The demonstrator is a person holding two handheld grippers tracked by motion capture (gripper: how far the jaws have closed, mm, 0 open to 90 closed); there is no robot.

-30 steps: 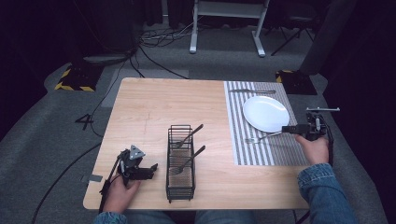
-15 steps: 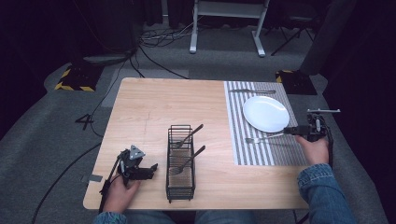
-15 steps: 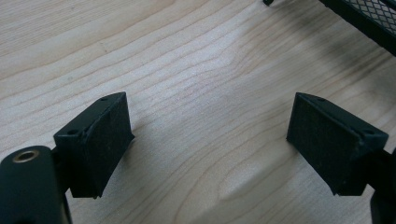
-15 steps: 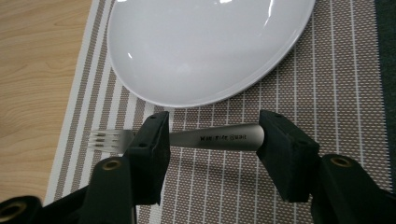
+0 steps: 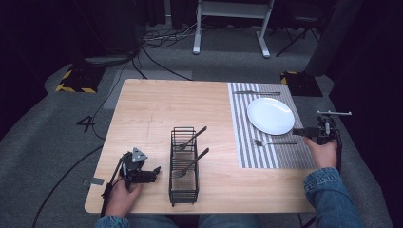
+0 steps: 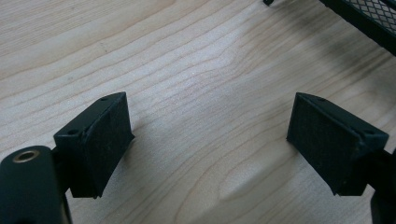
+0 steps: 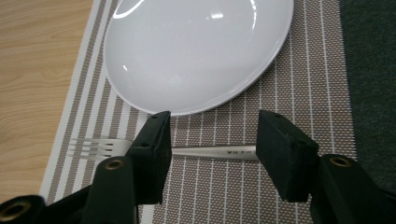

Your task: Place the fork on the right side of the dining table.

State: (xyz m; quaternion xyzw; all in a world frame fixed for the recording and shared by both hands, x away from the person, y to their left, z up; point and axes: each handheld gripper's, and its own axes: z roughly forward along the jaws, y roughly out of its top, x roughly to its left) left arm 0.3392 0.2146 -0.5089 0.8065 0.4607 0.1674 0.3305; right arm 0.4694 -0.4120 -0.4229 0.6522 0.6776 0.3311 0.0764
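Across the middle of the high view stands the wooden table, and along its right edge lies a striped placemat that runs from the far edge most of the way to the near one. On the far half of that mat rests a white plate, with a knife beyond it by the mat's far edge. Near the middle of the table's near edge stands a black wire caddy with two utensils leaning out of it. The right gripper hangs at the table's right edge, over the mat, its jaws released and wide apart; the fork lies flat on the mat just on the near side of the plate, tines toward the table's middle, its handle running between the jaws with neither pad pressing on it. The left gripper sits low by the near left corner, just left of the caddy, jaws spread over bare wood.
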